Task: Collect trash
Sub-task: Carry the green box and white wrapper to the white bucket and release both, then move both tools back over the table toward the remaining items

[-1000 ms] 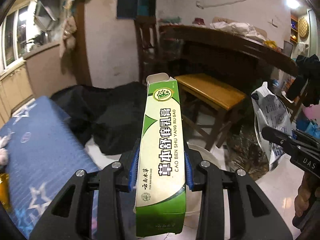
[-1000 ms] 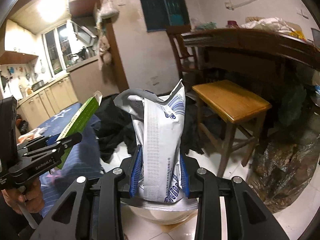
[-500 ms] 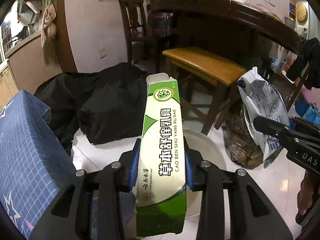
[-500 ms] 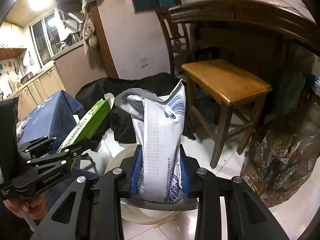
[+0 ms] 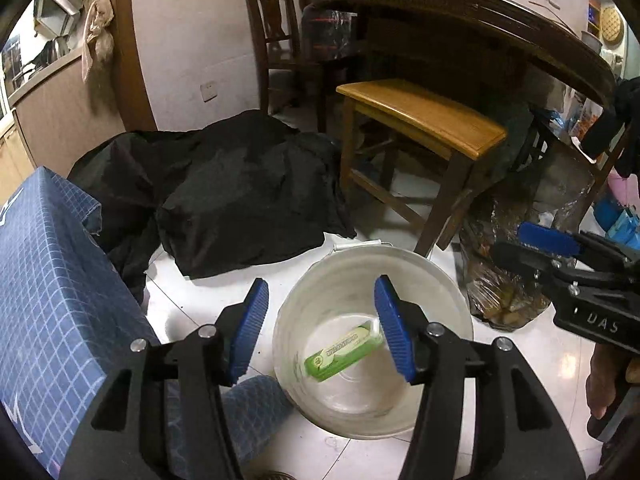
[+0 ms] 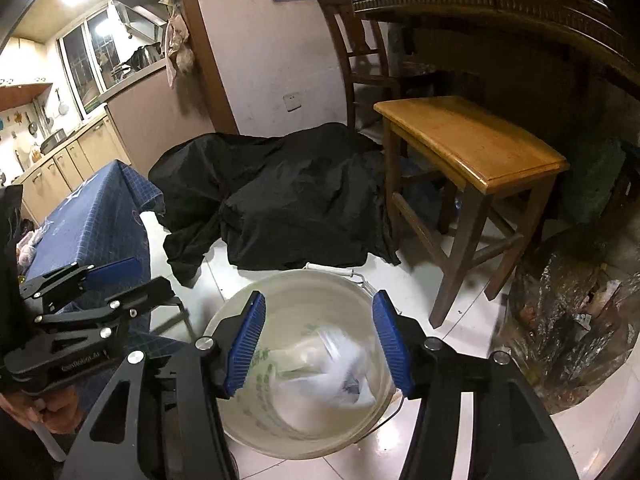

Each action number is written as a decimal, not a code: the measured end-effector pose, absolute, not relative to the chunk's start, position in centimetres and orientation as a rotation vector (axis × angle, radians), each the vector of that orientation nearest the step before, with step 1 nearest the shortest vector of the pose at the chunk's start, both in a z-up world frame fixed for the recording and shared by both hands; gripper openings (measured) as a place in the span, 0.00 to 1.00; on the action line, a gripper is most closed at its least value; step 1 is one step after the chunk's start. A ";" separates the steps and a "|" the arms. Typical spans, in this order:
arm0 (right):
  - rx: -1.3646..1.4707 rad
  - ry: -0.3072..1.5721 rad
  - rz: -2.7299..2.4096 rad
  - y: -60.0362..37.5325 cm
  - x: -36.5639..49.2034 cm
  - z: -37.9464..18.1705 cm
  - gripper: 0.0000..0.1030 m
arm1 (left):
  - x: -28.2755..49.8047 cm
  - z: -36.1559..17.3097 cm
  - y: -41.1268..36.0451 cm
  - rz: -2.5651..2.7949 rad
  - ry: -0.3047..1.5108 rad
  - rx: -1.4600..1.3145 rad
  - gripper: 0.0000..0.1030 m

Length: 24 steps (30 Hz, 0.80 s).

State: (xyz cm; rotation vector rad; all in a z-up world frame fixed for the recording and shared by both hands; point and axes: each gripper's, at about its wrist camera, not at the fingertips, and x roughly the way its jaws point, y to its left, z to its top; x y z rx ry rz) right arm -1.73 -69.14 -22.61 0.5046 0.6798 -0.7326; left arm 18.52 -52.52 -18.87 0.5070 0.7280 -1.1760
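A white bucket [image 5: 448, 280] stands on the tiled floor; it also shows in the right wrist view [image 6: 288, 284]. The green toothpaste box [image 5: 340, 350] lies on its bottom. A white and blue plastic bag [image 6: 332, 372], blurred, is inside the bucket. My left gripper [image 5: 320, 328] is open and empty above the bucket's left rim. My right gripper [image 6: 318, 344] is open and empty right above the bucket. The right gripper also shows at the right of the left wrist view [image 5: 560, 252], and the left gripper at the left of the right wrist view [image 6: 92, 288].
A black cloth heap [image 5: 224, 192] lies behind the bucket. A wooden stool [image 5: 424, 120] stands to its right, with a clear bag of rubbish [image 5: 504, 280] beside it. A blue checked cloth covers a box [image 5: 52, 280] at left. A dark table [image 5: 460, 12] is behind.
Both grippers tipped down over the bucket and opened. The green box and the plastic bag left the jaws and dropped into the bucket.
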 end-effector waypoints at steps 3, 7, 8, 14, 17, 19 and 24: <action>0.500 0.680 -0.730 -68.6 -1.6 -22.7 0.55 | 18.7 -18.6 -52.2 -1.169 0.721 0.497 0.51; 0.492 0.676 -0.726 -67.8 -1.5 -22.5 0.55 | 18.8 -18.2 -51.5 -1.158 0.708 0.485 0.51; 0.492 0.674 -0.727 -67.6 -1.4 -22.5 0.55 | 18.8 -18.1 -51.3 -1.155 0.700 0.484 0.51; 0.473 0.663 -0.743 -66.6 -1.8 -21.9 0.55 | 18.2 -16.8 -50.3 -1.152 0.654 0.475 0.51; 0.456 0.653 -0.768 -65.6 -2.2 -21.2 0.55 | 18.0 -16.1 -49.8 -1.147 0.631 0.466 0.51; 0.442 0.645 -0.777 -64.8 -2.3 -20.7 0.55 | 17.9 -15.6 -49.4 -1.143 0.617 0.459 0.51; 0.410 0.623 -0.783 -63.0 -2.0 -19.2 0.55 | 17.8 -13.9 -47.3 -1.107 0.558 0.437 0.51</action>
